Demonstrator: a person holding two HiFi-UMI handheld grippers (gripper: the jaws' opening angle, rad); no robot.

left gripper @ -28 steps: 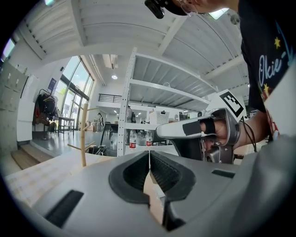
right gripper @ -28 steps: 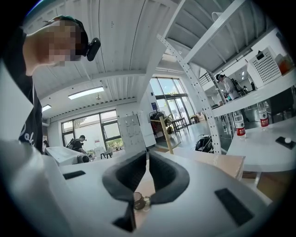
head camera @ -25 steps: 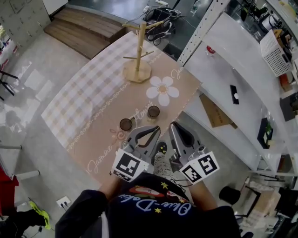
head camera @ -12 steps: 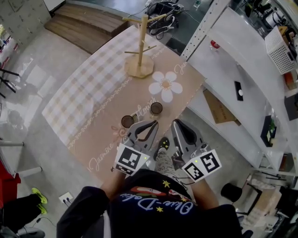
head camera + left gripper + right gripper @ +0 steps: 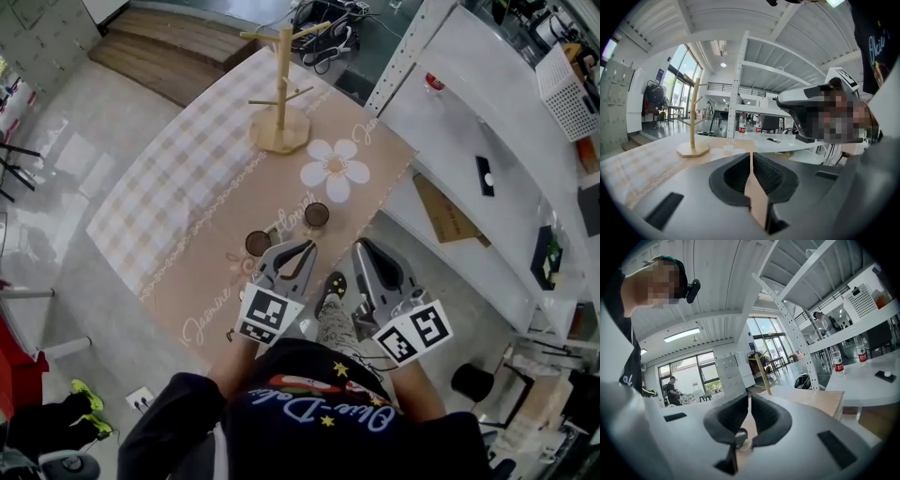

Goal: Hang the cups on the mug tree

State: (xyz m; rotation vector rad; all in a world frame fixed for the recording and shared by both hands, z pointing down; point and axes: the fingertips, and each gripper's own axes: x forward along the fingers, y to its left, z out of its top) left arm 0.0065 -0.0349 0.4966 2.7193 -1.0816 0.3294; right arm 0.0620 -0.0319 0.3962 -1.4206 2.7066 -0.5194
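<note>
The wooden mug tree [image 5: 280, 92] stands at the far end of the table, its pegs bare; it also shows in the left gripper view [image 5: 693, 123] and the right gripper view [image 5: 763, 374]. Two small dark cups stand upright near the table's near edge, one at the left [image 5: 258, 244] and one at the right [image 5: 317, 215]. My left gripper [image 5: 302, 247] hovers just short of the left cup, jaws shut and empty [image 5: 751, 155]. My right gripper [image 5: 362, 247] is beside it, past the table's corner, also shut and empty [image 5: 749, 400].
The table [image 5: 178, 202] wears a beige checked cloth with a white flower print [image 5: 335, 167]. A white metal shelving rack [image 5: 469, 112] runs along the right side. Wooden steps [image 5: 178, 47] lie beyond the table, and cables and bags sit behind the tree.
My left gripper has sunk a little toward the near edge of the table. The right gripper, the cups and the mug tree have stayed where they were.
</note>
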